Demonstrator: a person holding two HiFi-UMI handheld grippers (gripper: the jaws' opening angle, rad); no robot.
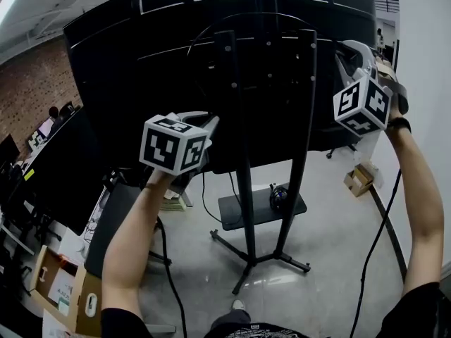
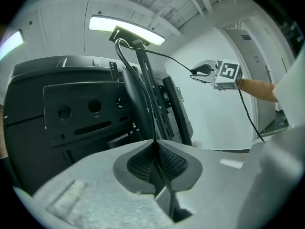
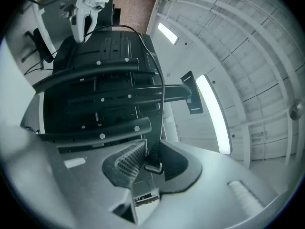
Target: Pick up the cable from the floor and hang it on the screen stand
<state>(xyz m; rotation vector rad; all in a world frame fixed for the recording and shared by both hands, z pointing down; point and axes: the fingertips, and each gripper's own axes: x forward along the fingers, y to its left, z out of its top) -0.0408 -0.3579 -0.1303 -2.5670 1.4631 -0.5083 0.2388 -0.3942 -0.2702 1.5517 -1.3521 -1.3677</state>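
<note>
My left hand-held gripper (image 2: 155,159) pinches the cable (image 3: 163,94), and my right hand-held gripper (image 3: 148,160) clamps its plug (image 3: 153,152). The cable runs nine-to-three across the screen stand (image 1: 243,118) at twelve.

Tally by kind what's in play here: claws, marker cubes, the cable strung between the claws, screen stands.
Claws: 2, the left claw and the right claw
Marker cubes: 2
Cable: 1
Screen stand: 1
Total: 6
</note>
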